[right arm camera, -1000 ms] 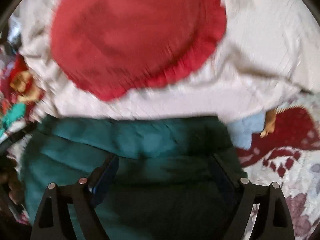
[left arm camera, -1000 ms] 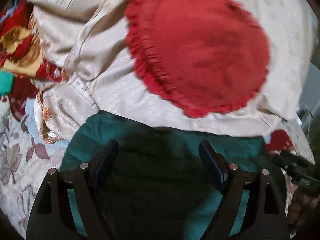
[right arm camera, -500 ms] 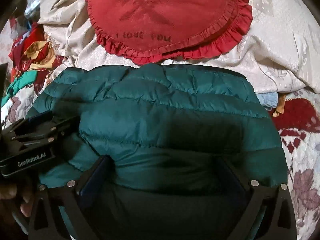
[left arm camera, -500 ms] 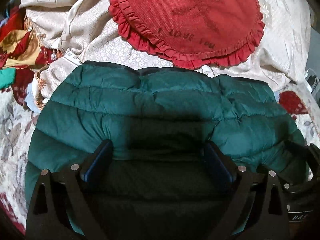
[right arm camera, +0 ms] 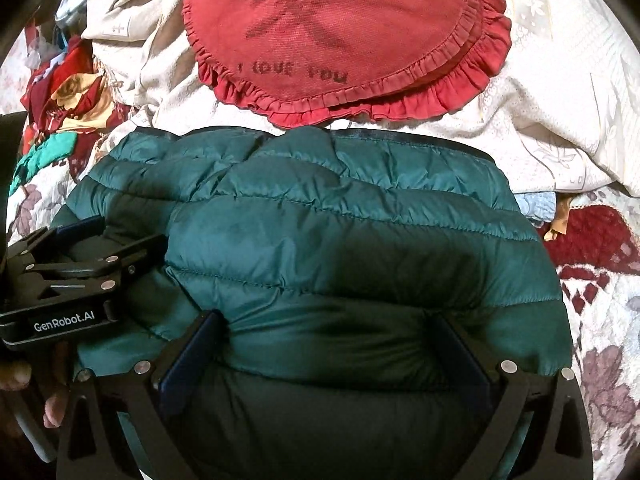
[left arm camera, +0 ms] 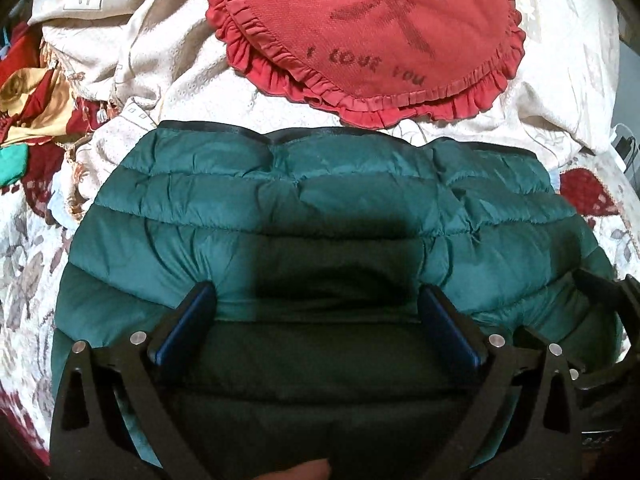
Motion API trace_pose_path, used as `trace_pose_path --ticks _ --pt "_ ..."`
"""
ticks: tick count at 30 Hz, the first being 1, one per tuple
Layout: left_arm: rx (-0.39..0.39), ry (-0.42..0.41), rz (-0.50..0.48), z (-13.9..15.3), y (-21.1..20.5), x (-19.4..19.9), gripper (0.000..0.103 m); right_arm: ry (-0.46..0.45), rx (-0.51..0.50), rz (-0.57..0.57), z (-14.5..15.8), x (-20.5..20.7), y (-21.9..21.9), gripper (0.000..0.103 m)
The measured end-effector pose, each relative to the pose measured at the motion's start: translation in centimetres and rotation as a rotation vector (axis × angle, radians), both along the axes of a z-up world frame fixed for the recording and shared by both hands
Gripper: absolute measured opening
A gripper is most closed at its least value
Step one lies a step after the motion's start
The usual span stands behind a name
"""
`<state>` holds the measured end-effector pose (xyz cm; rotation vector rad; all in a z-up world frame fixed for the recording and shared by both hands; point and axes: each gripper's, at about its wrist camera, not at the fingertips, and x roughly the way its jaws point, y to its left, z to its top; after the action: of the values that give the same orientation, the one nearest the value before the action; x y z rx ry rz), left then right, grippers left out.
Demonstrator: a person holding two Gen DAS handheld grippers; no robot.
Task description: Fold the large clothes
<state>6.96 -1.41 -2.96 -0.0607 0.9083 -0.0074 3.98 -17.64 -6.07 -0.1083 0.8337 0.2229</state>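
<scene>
Floral bedding [left arm camera: 24, 264] in cream and maroon covers the work surface, with a cream embroidered blanket [left arm camera: 192, 80] heaped across its far part. On that blanket rests a round red ruffled cushion [left arm camera: 372, 28] lettered "I LOVE YOU". Just on the near side of the cushion lies the green quilted puffer jacket [left arm camera: 320, 200], spread flat, its dark-bound edge [right arm camera: 400, 136] toward the cushion and nearly touching the ruffle. Left of the jacket sits a bundle of red, gold and teal patterned cloth [left arm camera: 28, 112]. The left gripper [left arm camera: 316, 300] stands wide open, both fingers pressed down onto the jacket's near portion, nothing clamped between them. The right gripper [right arm camera: 328, 328] is likewise spread wide, fingers resting on the jacket, gripping nothing. In the right wrist view the left gripper appears at the jacket's left edge.
</scene>
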Motion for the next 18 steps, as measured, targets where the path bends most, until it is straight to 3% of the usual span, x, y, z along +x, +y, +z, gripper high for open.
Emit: trace_pose_path --ticks 3,6,8,10,13,15,18 --pt "-0.012 0.014 -0.003 0.6 0.3 -0.1 0.102 0.001 0.005 0.0 0.1 0.0 0.0 0.103" --pt "-0.08 -0.018 0.008 2.6 2.3 -0.5 0.102 0.001 0.007 0.006 0.4 0.0 -0.1 0.103" --pt "-0.116 -0.062 0.046 4.2 5.2 -0.7 0.102 -0.007 0.018 0.02 1.4 0.0 -0.5 0.103" --pt "-0.139 -0.061 0.101 4.4 8.7 -0.5 0.102 -0.086 0.032 -0.004 3.0 -0.3 -1.7 0.103" --pt "-0.226 0.026 0.172 2.1 14.6 0.3 0.102 -0.151 0.045 -0.068 4.5 0.2 -4.6 0.103" --pt "-0.312 0.113 0.193 -0.6 17.9 1.1 0.102 -0.124 0.076 -0.114 4.5 1.7 -7.0 0.103" --pt "-0.495 0.188 0.102 -4.5 20.1 2.3 0.102 -0.019 0.153 -0.163 3.4 4.2 -10.2 0.103"
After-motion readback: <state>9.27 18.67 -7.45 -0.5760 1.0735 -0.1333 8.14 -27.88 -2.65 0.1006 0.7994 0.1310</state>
